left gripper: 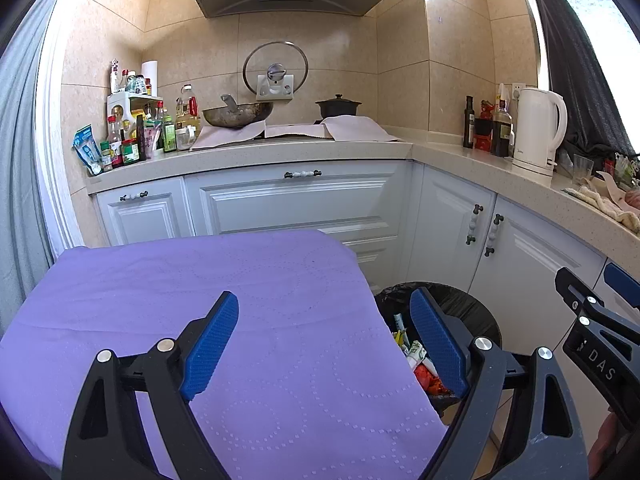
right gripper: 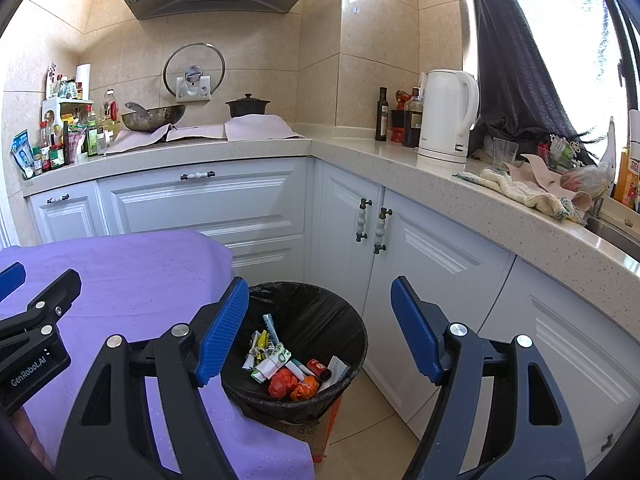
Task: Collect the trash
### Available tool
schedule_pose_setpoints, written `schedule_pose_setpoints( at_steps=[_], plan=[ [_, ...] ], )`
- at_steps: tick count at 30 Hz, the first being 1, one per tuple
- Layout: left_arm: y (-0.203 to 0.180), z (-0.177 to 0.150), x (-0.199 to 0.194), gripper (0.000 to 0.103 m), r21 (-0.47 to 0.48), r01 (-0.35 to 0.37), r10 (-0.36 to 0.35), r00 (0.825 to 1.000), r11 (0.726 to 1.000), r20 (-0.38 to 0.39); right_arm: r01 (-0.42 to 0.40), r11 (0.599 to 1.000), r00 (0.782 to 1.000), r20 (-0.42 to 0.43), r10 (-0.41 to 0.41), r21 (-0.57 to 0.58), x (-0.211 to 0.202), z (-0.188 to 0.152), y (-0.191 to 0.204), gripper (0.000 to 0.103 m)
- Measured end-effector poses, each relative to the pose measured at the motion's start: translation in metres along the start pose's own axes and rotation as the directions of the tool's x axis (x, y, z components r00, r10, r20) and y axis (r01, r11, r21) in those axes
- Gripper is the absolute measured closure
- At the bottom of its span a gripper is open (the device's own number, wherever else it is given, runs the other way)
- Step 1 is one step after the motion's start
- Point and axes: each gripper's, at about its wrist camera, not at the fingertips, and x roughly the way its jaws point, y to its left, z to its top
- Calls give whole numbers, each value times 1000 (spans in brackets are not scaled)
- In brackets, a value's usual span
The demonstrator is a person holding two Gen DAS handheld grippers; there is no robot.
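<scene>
A round bin with a black liner (right gripper: 320, 308) stands on the floor beside the purple-covered table (right gripper: 132, 280). Inside it lies trash (right gripper: 292, 372): crumpled red and orange wrappers, folded papers, a marker, a small red can. My right gripper (right gripper: 320, 332) hovers above the bin, open, with nothing between its blue pads. My left gripper (left gripper: 324, 348) is open over the table's right edge (left gripper: 240, 280), empty; its right finger (left gripper: 438, 344) overlaps the bin (left gripper: 472, 312). The purple cloth shows no loose item.
White cabinets (right gripper: 400, 248) wrap the corner behind the bin. The counter holds a wok (right gripper: 154, 118), black pot (right gripper: 248, 106), bottles (right gripper: 60, 140), white kettle (right gripper: 448, 116) and rags (right gripper: 528, 192). A cardboard box (right gripper: 320, 436) sits under the bin.
</scene>
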Motion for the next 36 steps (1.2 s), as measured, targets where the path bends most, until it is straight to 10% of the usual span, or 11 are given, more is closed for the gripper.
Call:
schedule_pose_setpoints(
  at_steps=[36],
  plan=[
    [-2, -3, 4, 18, -7, -1, 1, 1000, 1000, -4, -2, 1000, 1000, -2, 2, 0, 1, 0, -2, 31]
  ],
)
